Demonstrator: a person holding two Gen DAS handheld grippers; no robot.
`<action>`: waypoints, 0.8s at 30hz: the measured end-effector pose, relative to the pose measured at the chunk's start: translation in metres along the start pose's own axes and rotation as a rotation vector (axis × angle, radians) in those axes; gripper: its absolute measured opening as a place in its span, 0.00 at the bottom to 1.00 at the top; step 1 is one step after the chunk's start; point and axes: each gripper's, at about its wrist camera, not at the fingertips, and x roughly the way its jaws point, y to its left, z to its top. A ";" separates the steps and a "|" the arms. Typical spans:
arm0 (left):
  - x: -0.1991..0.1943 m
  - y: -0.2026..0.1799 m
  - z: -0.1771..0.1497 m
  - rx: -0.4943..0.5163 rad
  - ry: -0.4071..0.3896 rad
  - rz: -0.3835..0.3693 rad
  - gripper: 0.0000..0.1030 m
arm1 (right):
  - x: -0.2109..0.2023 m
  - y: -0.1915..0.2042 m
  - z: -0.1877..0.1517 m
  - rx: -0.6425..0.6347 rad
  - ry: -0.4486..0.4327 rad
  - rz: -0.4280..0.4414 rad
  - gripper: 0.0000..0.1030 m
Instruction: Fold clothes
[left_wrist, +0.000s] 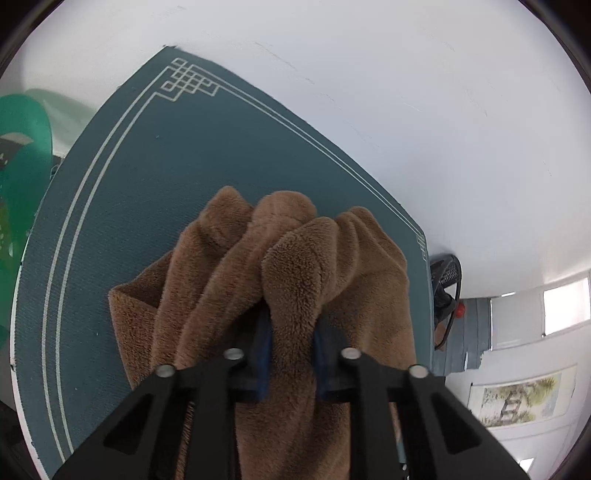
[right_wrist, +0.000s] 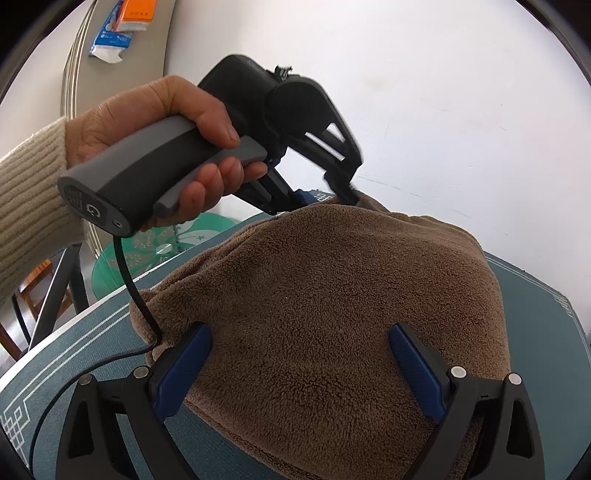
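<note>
A brown fleece garment (left_wrist: 295, 258) lies bunched on a teal mat (left_wrist: 166, 166) with white border lines. My left gripper (left_wrist: 291, 325) is shut on a raised fold of it, and the fleece bulges up between the blue pads. In the right wrist view a hand (right_wrist: 147, 122) in a cream ribbed sleeve holds that left gripper (right_wrist: 328, 195) at the garment's far edge. My right gripper (right_wrist: 300, 332) stands open over the near part of the garment (right_wrist: 332, 277). Its blue fingers (right_wrist: 184, 369) are spread wide on either side of the fleece and do not press it.
A black cable (right_wrist: 129, 273) hangs from the left gripper's handle across the mat (right_wrist: 74, 354). A green glass table (left_wrist: 22, 166) stands beyond the mat's left edge. A black object (left_wrist: 447, 280) sits past its right corner. A white wall lies behind.
</note>
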 end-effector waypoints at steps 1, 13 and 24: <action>-0.003 0.001 -0.001 -0.001 -0.012 -0.011 0.16 | 0.000 0.000 0.000 0.000 0.000 0.000 0.96; -0.041 0.007 -0.010 -0.004 -0.156 -0.012 0.14 | -0.001 0.001 -0.004 -0.011 -0.017 0.014 0.96; -0.004 0.053 -0.008 -0.082 -0.087 -0.048 0.18 | 0.008 -0.001 -0.003 -0.033 0.003 0.059 0.97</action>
